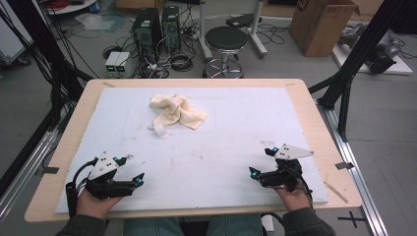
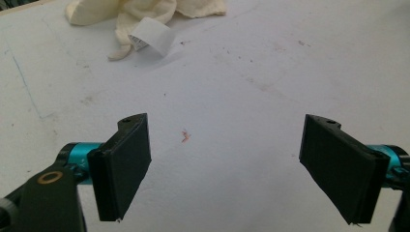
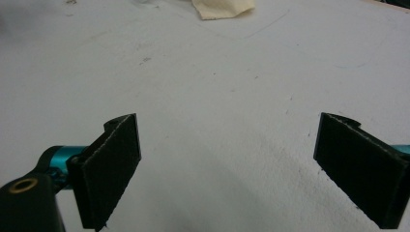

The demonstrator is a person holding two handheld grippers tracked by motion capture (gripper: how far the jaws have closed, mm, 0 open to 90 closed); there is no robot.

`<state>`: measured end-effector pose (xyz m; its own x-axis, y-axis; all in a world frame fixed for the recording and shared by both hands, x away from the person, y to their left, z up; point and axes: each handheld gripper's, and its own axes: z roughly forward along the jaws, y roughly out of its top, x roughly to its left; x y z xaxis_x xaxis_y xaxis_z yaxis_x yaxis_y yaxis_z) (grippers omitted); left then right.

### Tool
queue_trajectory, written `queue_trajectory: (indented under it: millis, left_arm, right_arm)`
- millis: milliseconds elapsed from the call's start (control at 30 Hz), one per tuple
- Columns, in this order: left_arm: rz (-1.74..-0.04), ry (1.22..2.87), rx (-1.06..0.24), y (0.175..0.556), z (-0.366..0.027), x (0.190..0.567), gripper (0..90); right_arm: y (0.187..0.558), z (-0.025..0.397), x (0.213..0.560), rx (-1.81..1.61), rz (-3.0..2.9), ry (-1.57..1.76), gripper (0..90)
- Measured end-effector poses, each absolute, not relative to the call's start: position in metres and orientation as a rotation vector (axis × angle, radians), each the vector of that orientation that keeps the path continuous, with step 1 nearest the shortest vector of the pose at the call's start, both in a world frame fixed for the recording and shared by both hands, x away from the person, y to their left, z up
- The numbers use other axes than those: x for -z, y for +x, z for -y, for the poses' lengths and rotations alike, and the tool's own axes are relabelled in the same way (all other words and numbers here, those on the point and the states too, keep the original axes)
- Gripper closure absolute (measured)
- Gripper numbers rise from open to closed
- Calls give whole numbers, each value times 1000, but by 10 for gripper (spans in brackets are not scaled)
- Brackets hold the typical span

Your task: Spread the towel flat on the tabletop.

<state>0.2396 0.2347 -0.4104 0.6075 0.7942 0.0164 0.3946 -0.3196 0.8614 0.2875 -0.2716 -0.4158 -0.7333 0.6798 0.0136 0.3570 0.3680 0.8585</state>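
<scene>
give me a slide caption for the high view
Two open grippers, left and right, rest near the table's front edge, apart from a crumpled cream towel.

No text, brand, number or sign can be read anywhere; the white tag on the cream cloth, far left of centre, shows faint grey print too small to make out, and a dark mark on the cardboard box at far right is illegible too
</scene>
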Motion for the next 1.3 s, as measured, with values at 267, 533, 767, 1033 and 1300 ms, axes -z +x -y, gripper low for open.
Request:
queue_trajectory:
  millis: [267,533,767,1033,1300]
  left_arm:
    - [-941,1946,-562,242,-234,411,190]
    - [-946,1941,-571,240,-235,412,189]
    - [-947,1930,-574,237,-237,411,189]
    - [-940,1937,-576,236,-235,411,190]
    - [-942,1941,-567,239,-232,412,190]
  right_arm:
    - [290,272,417,-1305,-2294,920,87]
    - [289,270,417,-1297,-2293,916,87]
    - [289,266,416,-1293,-2299,899,87]
    - [288,268,415,-1300,-2292,895,87]
    - [285,271,414,-1301,-2279,891,87]
